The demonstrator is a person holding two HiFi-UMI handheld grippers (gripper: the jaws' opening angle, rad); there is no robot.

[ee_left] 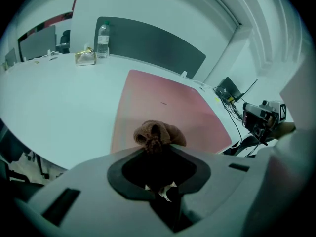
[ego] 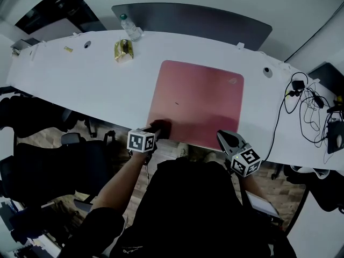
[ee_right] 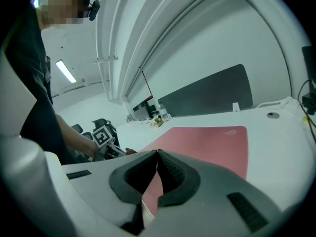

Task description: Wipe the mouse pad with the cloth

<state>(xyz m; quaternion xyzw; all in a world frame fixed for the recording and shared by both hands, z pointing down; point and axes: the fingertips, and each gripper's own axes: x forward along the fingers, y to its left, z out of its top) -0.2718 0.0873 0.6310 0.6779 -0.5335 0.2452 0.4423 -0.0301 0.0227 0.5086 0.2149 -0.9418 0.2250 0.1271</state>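
Left gripper [ego: 153,133]: jaws are closed on the cloth [ego: 162,127]; a bunched brown wad is seen pinched between the tips in the left gripper view [ee_left: 157,151].
Cloth [ee_left: 159,134]: crumpled, with no clear long axis; it is pushed out ahead of the jaws toward the pad's far edge and is set on the pad's near left corner.
Right gripper [ego: 225,138]: jaws are brought together tip to tip [ee_right: 157,154], and nothing is seen between them; it is held at the pad's near edge, toward the right corner.
Pad [ego: 196,101]: pink, laid flat on the table [ego: 80,82]; nearly square as seen, so its long axis cannot be told; the logo corner is turned to the far right [ee_right: 231,131].
Pad edges: the near edge is laid along the table's near edge, and the sides run away from the person, slightly skewed [ee_left: 168,102].
Pad surface: bare ahead of the cloth, save one small dark speck [ego: 176,103] near the middle.
Room at left: bare white table is seen between the pad and a gold packet [ego: 123,51], with a bottle [ego: 130,27] just behind it.
Room at right: a round grommet [ego: 267,72] is near the far right corner; cables [ego: 306,104] lie well apart.
Far side: a strip of table, then a dark panel [ego: 199,18].
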